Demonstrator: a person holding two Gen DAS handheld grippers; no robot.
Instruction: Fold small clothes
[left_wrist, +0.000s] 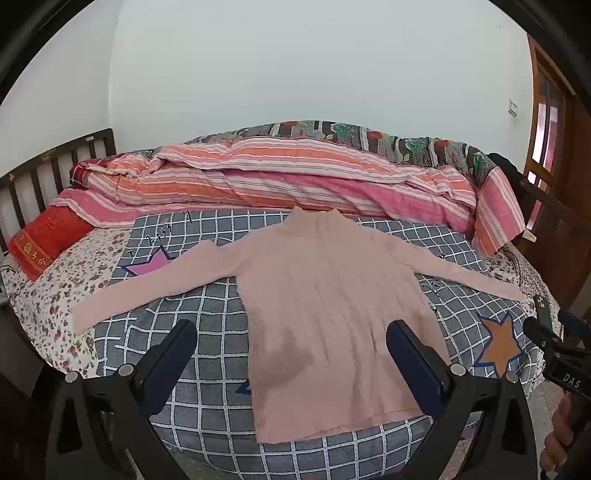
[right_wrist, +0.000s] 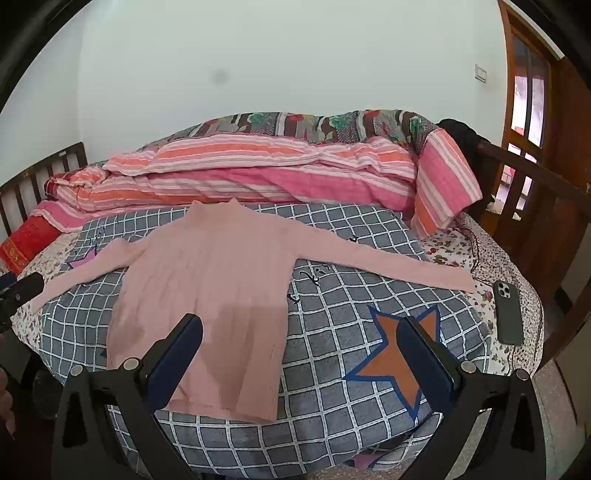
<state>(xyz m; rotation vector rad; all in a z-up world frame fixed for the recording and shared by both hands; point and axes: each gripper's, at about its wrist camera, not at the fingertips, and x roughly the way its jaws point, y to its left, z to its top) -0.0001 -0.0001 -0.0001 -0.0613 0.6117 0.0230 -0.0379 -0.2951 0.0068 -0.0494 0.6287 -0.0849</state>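
A pink long-sleeved knit sweater (left_wrist: 325, 306) lies flat on a grey checked blanket (left_wrist: 207, 306), neck away from me, both sleeves spread out to the sides. It also shows in the right wrist view (right_wrist: 207, 288). My left gripper (left_wrist: 291, 332) is open and empty above the sweater's lower body. My right gripper (right_wrist: 301, 328) is open and empty, above the sweater's right hem side and the blanket's orange star (right_wrist: 399, 354). The right gripper's tip shows at the right edge of the left wrist view (left_wrist: 554, 339).
A striped pink and orange quilt (left_wrist: 280, 181) is bunched along the far side of the bed. A red pillow (left_wrist: 48, 240) lies at the left. A phone (right_wrist: 509, 312) lies on the floral sheet at the right. Wooden bed rails (right_wrist: 535, 206) and a door stand right.
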